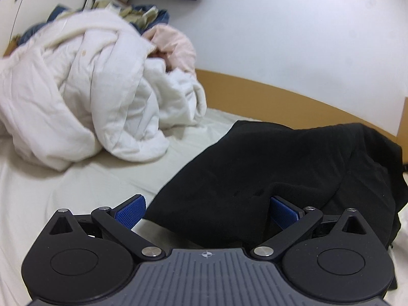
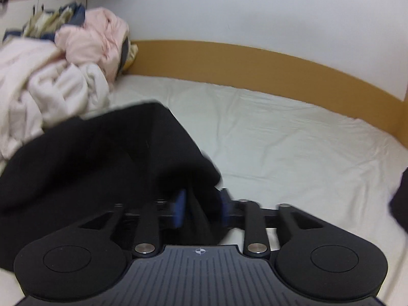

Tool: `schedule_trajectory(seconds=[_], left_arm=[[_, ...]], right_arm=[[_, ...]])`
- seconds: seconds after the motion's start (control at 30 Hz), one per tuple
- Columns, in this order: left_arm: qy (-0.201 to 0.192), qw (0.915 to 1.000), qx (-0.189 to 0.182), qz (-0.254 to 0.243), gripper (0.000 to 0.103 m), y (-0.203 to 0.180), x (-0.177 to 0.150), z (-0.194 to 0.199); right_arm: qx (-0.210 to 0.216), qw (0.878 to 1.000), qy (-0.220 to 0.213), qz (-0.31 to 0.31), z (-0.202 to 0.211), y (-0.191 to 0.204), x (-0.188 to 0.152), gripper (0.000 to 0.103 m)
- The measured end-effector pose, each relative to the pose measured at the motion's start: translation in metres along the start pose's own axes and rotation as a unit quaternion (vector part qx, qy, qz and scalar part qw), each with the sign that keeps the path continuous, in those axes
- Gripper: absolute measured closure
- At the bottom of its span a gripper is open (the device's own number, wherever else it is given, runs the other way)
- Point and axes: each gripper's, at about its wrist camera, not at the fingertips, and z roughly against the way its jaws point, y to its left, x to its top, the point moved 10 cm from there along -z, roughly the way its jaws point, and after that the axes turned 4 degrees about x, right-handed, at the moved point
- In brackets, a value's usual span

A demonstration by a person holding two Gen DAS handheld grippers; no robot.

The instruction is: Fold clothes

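Left claw (image 1: 207, 213) spread, right claw (image 2: 201, 210) pinched.

Ahead-right of the right gripper (image 2: 201, 209) the bedsheet (image 2: 293, 137) lies open; heaped laundry (image 2: 58, 76) (white, pink) blocks ahead-left.

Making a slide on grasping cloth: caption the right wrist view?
Right gripper pinches a black garment on the white bed sheet, laundry pile behind.

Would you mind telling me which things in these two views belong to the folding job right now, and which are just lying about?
In the job:
- black garment
- left gripper, open, fingers either side of the garment's edge
- right gripper, closed on a bunch of the garment
- white sheet, the work surface

Lying about:
- white duvet
- pink garment
- wooden bed frame
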Motion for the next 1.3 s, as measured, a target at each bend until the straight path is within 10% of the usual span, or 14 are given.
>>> schedule_trajectory(seconds=[0.4, 0.7, 0.77, 0.83, 0.87, 1.03, 1.3], left_arm=[[0.035, 0.9992, 0.02, 0.002, 0.001, -0.007, -0.007, -0.016], [0.04, 0.9991, 0.015, -0.002, 0.026, -0.013, -0.007, -0.018], [0.045, 0.999, 0.01, -0.001, 0.042, -0.016, -0.009, -0.021], [0.047, 0.9989, 0.003, 0.006, 0.055, -0.017, -0.01, -0.023], [0.048, 0.9988, -0.001, 0.009, 0.068, -0.017, -0.01, -0.024], [0.058, 0.9976, -0.017, 0.033, 0.093, -0.017, -0.01, -0.033], [0.006, 0.9999, -0.01, 0.0, 0.098, -0.029, 0.078, -0.007]], right_arm=[[0.119, 0.989, -0.019, -0.081, 0.01, 0.03, -0.024, 0.033], [0.109, 0.987, -0.024, -0.118, 0.001, 0.045, -0.005, 0.033], [0.098, 0.987, -0.04, -0.118, 0.003, 0.044, 0.001, 0.043], [0.087, 0.988, -0.056, -0.118, 0.005, 0.043, 0.007, 0.087], [0.082, 0.988, -0.063, -0.118, 0.006, 0.042, 0.011, 0.093], [0.054, 0.986, -0.102, -0.117, 0.012, 0.039, 0.026, 0.099], [0.035, 0.984, -0.151, -0.086, 0.059, 0.025, 0.06, 0.1]])
